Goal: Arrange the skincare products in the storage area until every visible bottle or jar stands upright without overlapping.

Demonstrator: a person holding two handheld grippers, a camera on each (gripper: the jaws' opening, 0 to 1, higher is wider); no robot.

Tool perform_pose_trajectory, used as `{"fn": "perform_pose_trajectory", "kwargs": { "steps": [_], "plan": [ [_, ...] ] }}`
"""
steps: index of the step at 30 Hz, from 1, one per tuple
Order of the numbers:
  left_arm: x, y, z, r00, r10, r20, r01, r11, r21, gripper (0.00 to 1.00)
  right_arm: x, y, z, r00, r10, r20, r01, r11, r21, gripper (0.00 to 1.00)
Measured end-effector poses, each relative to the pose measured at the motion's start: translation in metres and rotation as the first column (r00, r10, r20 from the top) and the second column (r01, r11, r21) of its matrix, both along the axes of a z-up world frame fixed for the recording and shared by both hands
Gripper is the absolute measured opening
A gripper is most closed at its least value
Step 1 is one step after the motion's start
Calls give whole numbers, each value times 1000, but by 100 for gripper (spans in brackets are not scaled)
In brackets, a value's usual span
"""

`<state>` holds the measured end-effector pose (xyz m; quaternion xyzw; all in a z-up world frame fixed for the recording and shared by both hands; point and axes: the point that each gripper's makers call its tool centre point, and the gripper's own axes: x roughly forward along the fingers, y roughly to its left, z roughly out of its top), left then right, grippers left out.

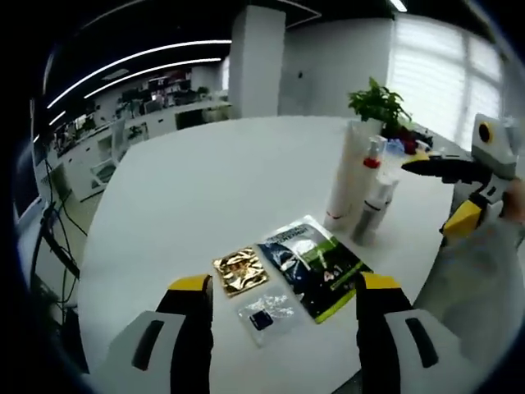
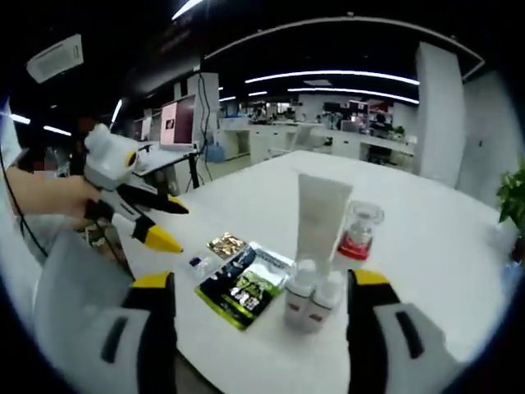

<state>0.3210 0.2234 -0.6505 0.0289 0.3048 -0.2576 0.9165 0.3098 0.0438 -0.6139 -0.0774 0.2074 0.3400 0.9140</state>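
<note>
A tall white tube (image 1: 349, 176) (image 2: 320, 215) stands upright on the round white table (image 1: 213, 189) (image 2: 426, 246). Close beside it stand a clear bottle with a red band (image 1: 373, 158) (image 2: 359, 232) and two small white bottles (image 1: 376, 205) (image 2: 312, 302). A green packet (image 1: 316, 267) (image 2: 246, 283), a gold sachet (image 1: 240, 271) (image 2: 227, 244) and a small clear sachet (image 1: 267, 312) (image 2: 199, 264) lie flat. My left gripper (image 1: 285, 287) (image 2: 171, 226) hovers open over the sachets. My right gripper (image 1: 439, 190) (image 2: 261, 283) is open just before the small bottles, holding nothing.
A potted plant (image 1: 379, 103) (image 2: 515, 197) stands behind the bottles near the table's rim. A person's hand (image 2: 49, 197) and grey sleeve (image 2: 78, 287) hold the left gripper. Office desks and a monitor (image 2: 182, 121) lie beyond the table.
</note>
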Motion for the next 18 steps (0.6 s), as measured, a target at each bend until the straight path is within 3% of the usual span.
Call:
{"fn": "perform_pose_trajectory", "kwargs": {
  "steps": [9, 18],
  "plan": [
    [-18, 7, 12, 1000, 25, -4, -25, 999, -39, 84, -9, -44, -1, 998, -54, -19, 53, 999, -5, 96],
    [-29, 11, 29, 999, 23, 36, -21, 999, -49, 93, -14, -73, 17, 996, -94, 1, 94, 995, 31, 99]
  ]
}}
